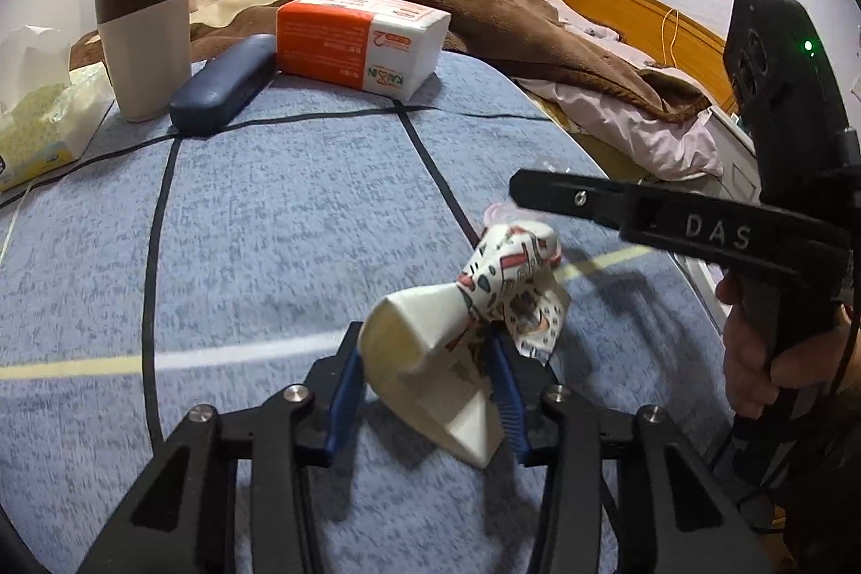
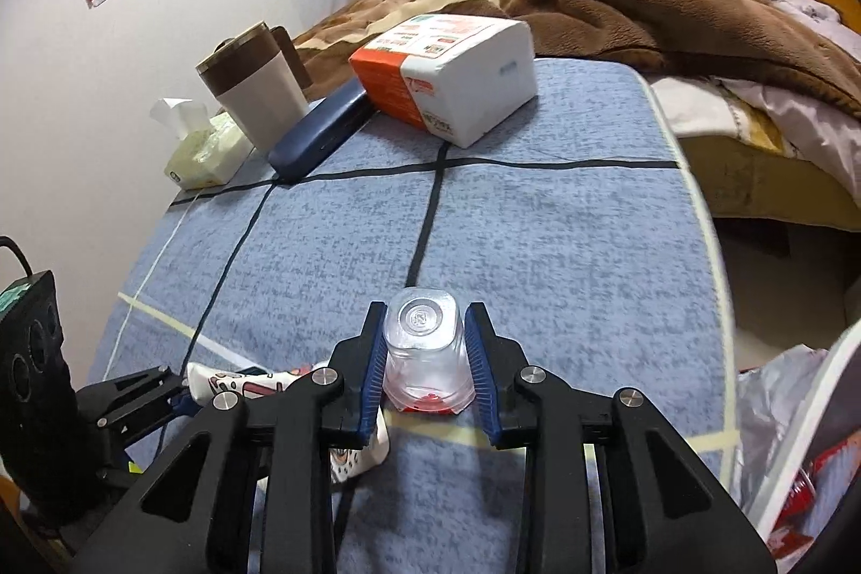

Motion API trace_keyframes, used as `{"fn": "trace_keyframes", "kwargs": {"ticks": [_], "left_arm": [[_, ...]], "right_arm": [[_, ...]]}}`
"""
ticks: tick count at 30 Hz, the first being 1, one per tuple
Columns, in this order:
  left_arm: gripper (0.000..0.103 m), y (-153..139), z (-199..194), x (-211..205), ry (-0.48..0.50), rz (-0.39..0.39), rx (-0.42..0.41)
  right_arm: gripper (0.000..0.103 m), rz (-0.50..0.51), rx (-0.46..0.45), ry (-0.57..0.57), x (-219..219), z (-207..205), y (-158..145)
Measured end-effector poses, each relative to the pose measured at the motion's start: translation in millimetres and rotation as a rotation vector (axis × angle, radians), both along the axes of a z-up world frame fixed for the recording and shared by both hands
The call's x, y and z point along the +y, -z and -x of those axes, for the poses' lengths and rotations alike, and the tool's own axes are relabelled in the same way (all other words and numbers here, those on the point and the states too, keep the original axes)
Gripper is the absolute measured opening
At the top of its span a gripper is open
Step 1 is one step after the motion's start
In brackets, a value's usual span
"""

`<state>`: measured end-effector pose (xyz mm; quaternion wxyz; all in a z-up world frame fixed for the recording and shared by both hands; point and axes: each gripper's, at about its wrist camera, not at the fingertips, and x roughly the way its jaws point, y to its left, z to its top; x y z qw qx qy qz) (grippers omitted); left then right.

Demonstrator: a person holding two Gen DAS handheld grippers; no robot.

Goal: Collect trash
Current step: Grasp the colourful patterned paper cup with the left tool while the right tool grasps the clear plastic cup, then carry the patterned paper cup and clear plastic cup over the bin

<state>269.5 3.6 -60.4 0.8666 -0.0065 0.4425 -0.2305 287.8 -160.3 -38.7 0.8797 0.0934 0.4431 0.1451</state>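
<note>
— Both claws grip: your left gripper (image 1: 425, 391) pinches the crushed paper cup (image 1: 457, 337), your right gripper (image 2: 426, 372) the clear plastic cup (image 2: 425, 359), just above the table (image 2: 538, 251).
— Risk?
— Squeeze harder and the plastic could pop out.

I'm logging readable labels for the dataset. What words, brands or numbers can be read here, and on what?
"DAS": raised letters on the right gripper, along its black finger, in the left wrist view.
"KAISIN", roughly, upside down: green letters on the orange and white napkin pack; uncertain.
Napkin pack's small print and top labels: too small to read.
Crushed paper cup: printed pattern, no legible words.
Clear plastic cup: embossed mark on its base, unreadable.
</note>
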Motion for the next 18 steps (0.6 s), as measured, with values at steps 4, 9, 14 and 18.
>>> {"fn": "trace_keyframes", "kwargs": {"ticks": [4,9,14,18], "left_arm": [[0.037,-0.7,5.3,-2.2,0.004,0.016,0.009],[0.038,-0.5,9.7,-8.8,0.028,0.052,0.018],[0.068,-7.8,17.3,-13.5,0.048,0.028,-0.029],[0.077,-17.7,20.9,-18.8,0.065,-0.047,-0.089]], "right_arm": [[0.03,-0.008,-0.015,0.024,-9.2,8.3,-2.5],[0.03,-0.012,-0.03,0.058,-22.8,19.4,-4.6],[0.03,-0.007,-0.043,0.089,-35.1,26.3,-7.1],[0.03,-0.014,-0.056,0.112,-43.6,32.3,-9.6]]}}
